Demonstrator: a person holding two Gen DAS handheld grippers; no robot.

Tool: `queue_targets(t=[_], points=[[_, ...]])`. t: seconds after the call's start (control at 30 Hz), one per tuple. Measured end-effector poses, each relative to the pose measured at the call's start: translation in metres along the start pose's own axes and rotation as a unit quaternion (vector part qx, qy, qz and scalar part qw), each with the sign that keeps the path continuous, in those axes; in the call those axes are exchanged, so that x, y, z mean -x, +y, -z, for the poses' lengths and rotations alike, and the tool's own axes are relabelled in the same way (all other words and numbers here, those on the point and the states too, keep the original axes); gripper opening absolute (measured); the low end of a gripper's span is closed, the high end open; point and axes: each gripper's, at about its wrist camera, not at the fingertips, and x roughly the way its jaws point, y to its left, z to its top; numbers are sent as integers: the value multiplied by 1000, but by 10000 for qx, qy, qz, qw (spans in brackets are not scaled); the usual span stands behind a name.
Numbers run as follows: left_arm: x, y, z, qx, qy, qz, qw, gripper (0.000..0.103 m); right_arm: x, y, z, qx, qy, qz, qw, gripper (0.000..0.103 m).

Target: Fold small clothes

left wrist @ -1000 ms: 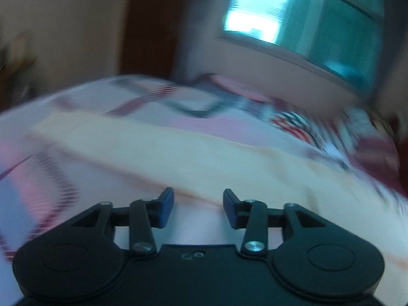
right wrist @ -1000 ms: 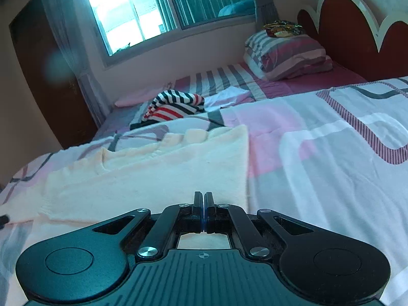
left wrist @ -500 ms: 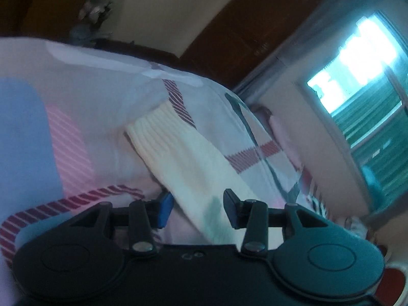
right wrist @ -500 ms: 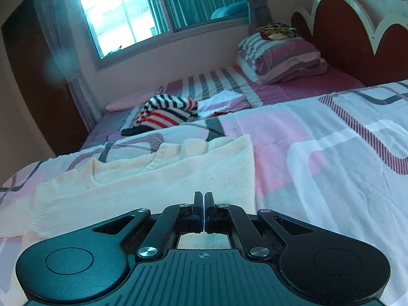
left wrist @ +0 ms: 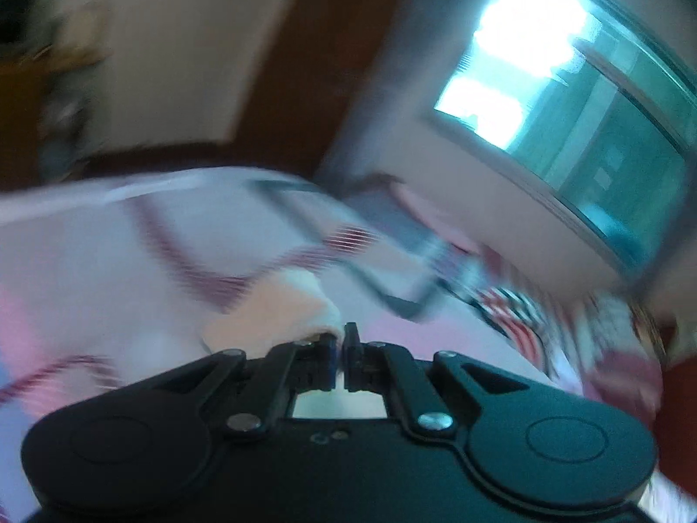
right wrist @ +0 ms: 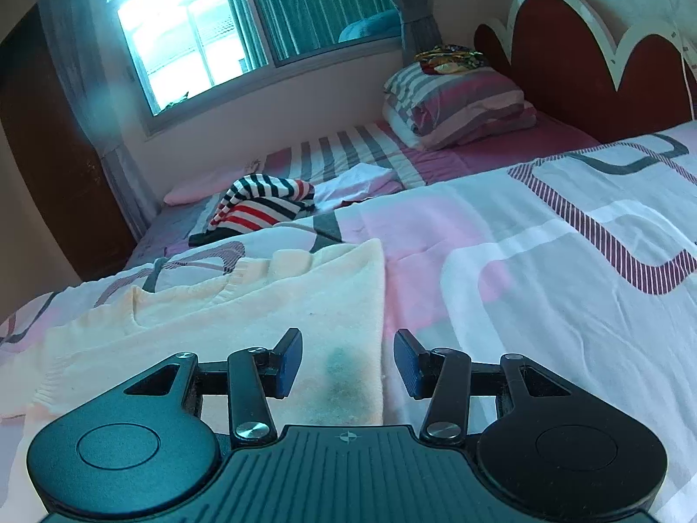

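Daylight glare from window, left view motion-blurred, right sharp, fisheye-bent edges

Both wrist cameras look low and close across the bed toward the window, sharing the striped garment.

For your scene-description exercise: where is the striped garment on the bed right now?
In the right wrist view, the striped garment lies bunched at the far left of the bed, below the window, beyond the cream sweater and beside a white cloth.
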Motion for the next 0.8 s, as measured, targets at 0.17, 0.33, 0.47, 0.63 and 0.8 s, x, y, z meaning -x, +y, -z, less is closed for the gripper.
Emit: queue_targets(t=[0.17, 0.33, 0.47, 0.63, 0.8], points=[[11, -102, 26, -1173, 119, 751, 9902, 2, 7, 2, -1, -33, -47, -62, 10000, 47], [11, -189, 79, -2113, 405, 1187, 9694, 2, 12, -3, -1, -162, -100, -107, 9998, 47], [8, -238, 123, -2499, 630, 1386, 9562, 2, 16, -12, -1, -513, -141, -149, 9985, 47], [9, -278, 165, -3101, 680, 1372, 9383, 2, 23, -19, -1, -696, -174, -187, 9972, 47], [4, -299, 185, -3329, 803, 1393, 9292, 2, 28, -30, 0, -814, -184, -213, 9963, 47]])
